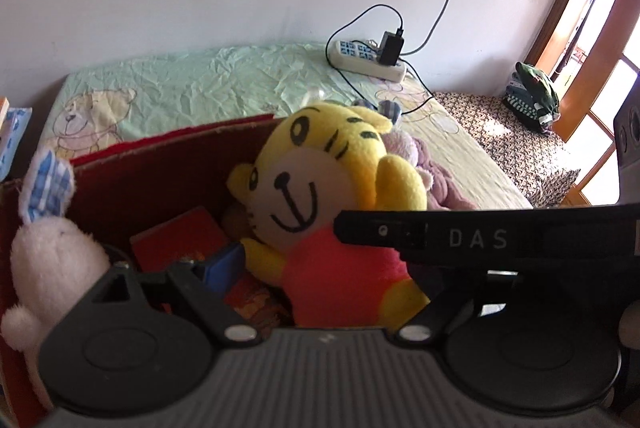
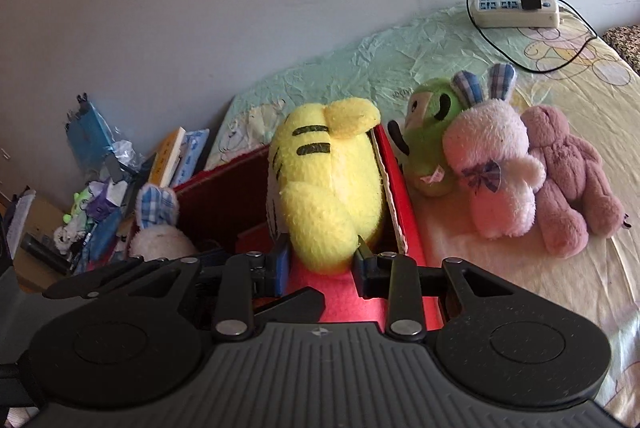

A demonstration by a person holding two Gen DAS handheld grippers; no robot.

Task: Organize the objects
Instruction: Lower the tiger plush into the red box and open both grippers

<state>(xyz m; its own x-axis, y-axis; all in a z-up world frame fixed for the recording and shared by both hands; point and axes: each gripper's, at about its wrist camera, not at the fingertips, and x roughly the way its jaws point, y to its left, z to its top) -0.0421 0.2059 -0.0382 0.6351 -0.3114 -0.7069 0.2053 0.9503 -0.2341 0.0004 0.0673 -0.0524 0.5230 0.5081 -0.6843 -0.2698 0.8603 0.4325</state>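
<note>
A yellow tiger plush in a pink shirt [image 1: 316,195] sits in a red cardboard box [image 1: 160,163]. In the right wrist view my right gripper [image 2: 320,264] is shut on the tiger plush [image 2: 332,187] at its lower body, over the box [image 2: 394,187]. My left gripper [image 1: 256,268] is over the box, its jaws wide apart, nothing between them; the right gripper's arm [image 1: 480,238] crosses in front. A white rabbit plush [image 1: 52,256] with blue checked ears is in the box's left corner, also in the right wrist view [image 2: 160,228].
On the bed sheet [image 2: 500,288] right of the box lie a green plush [image 2: 428,143], a pink-white rabbit plush [image 2: 496,163] and a mauve bear [image 2: 568,179]. A power strip with charger [image 2: 516,7] lies by the wall. Cluttered books and bags [image 2: 100,187] stand left.
</note>
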